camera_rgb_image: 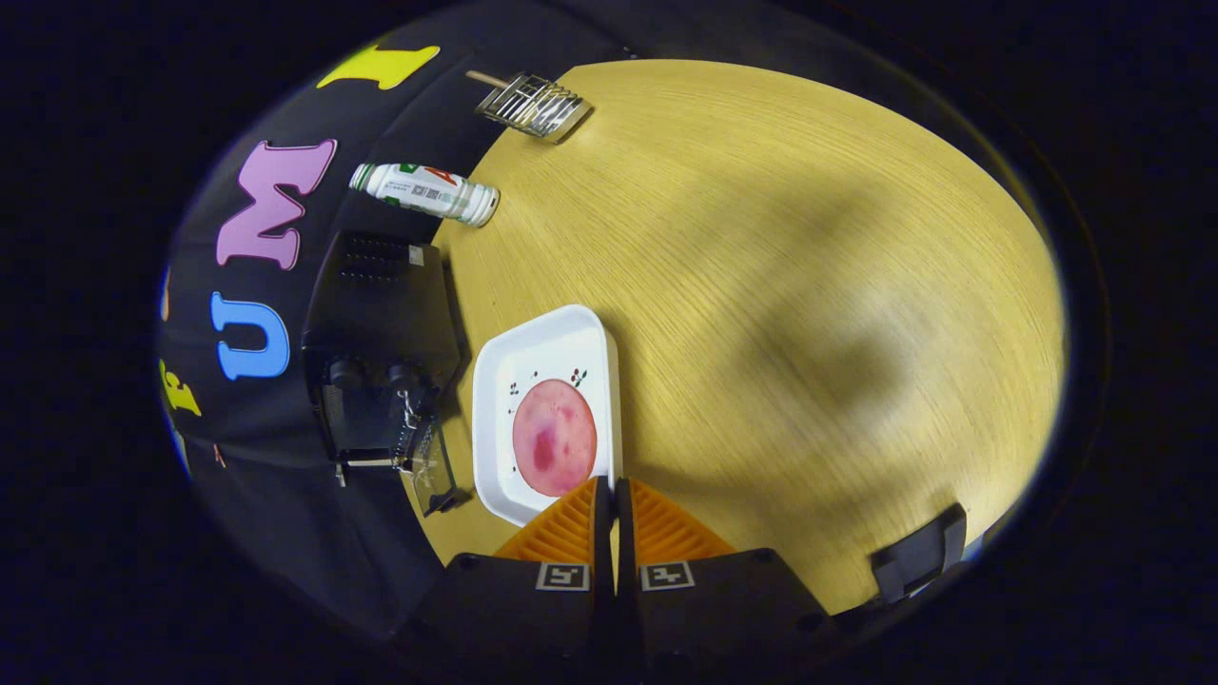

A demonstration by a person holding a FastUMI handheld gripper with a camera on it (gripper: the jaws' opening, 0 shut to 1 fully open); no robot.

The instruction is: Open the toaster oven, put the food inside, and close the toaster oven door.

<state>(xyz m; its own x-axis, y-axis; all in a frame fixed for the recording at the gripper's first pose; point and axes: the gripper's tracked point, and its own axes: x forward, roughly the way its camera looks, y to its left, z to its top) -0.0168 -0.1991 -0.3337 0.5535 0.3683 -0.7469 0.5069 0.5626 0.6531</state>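
The gripper rides high above a wooden table, its two orange fingers drawn together with only a thin slit between them. Their tips sit at the near rim of a white tray, and the rim seems to run into that slit, so they look clamped on the tray's edge, though from this angle I cannot be sure both pads press on it. On the tray lies the food, a round pink slice, just ahead of the fingertips. Beside the tray, against the booth's cloth wall, stands the black oven; its glass door hangs open, swung out toward the table. So the first step looks done: the oven is open. The food is not yet inside, as tray and slice are well clear of the oven mouth, just beside it. What remains, as I judge it, is to carry the tray across into the opening, let go, and swing the door shut. Farther along the wall a white bottle lies on its side, and beyond it a wire rack sits at the table's far edge, both well apart from the work.
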